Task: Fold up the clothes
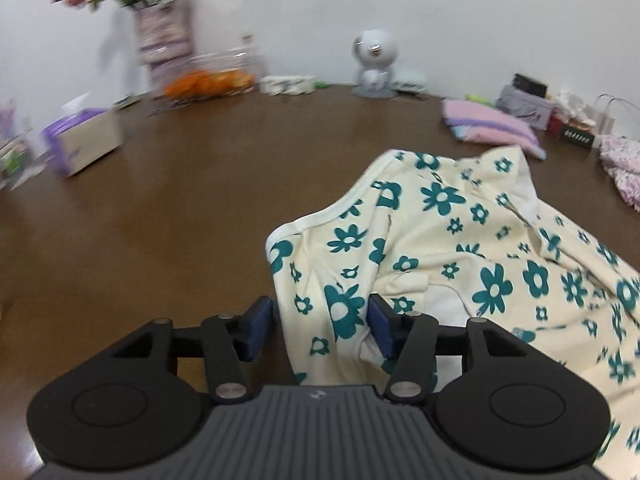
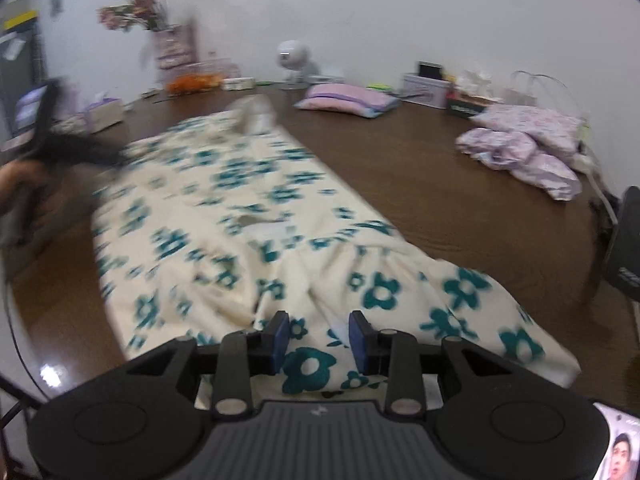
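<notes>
On my left claw (image 1: 318, 330) the blue pads stand apart with a hump of the cream flowered garment (image 1: 460, 248) rising between them; the right pad touches cloth, the left pad (image 1: 258, 330) sits clear of it over bare brown table (image 1: 180, 208), so I read this claw as not gripping. The garment's edge runs just ahead of and to the right of that claw, with a short sleeve bulging ahead of it. Well ahead and left of the claw there is a tissue box (image 1: 86, 142); far ahead and right, a folded pink pile (image 1: 492, 126). To do this step well I would, I think, take in the doubled edge fully before closing, so one layer does not slip out, and keep the lift low so the fold lands straight. The left claw is tilted down toward the table, coming at the cloth from its near side. My right claw (image 2: 320, 340) is also angled down, parked over the hem end of the same garment (image 2: 224, 200), which stretches away ahead of it toward the left; the picture there is blurred. Its pads stand a little apart with cloth lying under and between them, and I cannot tell whether they pinch it. Ahead and right of it lie lilac bundles (image 2: 524, 148).
</notes>
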A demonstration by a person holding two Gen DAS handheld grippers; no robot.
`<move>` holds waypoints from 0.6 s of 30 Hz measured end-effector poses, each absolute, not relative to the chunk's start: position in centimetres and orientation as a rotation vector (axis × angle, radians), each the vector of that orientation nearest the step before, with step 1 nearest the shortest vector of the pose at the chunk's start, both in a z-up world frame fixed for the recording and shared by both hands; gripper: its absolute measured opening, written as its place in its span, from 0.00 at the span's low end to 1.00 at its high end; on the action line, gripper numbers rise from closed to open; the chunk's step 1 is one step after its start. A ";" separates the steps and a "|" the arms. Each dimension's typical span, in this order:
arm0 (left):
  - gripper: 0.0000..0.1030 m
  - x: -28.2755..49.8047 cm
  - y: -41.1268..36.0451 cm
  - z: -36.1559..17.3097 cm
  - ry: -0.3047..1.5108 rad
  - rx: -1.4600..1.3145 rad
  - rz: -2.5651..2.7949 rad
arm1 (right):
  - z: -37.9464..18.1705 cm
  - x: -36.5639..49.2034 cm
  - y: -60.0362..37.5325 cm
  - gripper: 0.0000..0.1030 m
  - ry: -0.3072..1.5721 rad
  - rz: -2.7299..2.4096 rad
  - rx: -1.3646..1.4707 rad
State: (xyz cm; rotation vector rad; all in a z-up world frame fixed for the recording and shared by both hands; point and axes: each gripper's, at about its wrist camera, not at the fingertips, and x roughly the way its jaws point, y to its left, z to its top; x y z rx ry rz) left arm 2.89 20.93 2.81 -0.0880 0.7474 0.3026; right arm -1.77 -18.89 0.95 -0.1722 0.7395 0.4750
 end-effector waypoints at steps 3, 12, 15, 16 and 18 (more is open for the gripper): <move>0.52 -0.1 20.6 3.4 0.792 -0.093 0.356 | 1.3 -1.8 -18.4 0.28 0.693 0.433 -0.204; 0.66 -4.6 20.8 5.7 0.739 -0.206 0.461 | 1.2 -3.5 -18.6 0.28 0.685 0.608 -0.122; 0.77 -5.1 20.6 6.8 0.685 -0.255 0.445 | 0.9 -3.7 -19.3 0.29 0.686 0.615 -0.096; 0.77 -5.1 20.4 7.2 0.674 -0.263 0.430 | 0.8 -3.8 -19.6 0.30 0.684 0.617 -0.085; 0.81 -4.9 19.8 7.5 0.668 -0.258 0.392 | 0.5 -4.0 -19.8 0.31 0.685 0.616 -0.076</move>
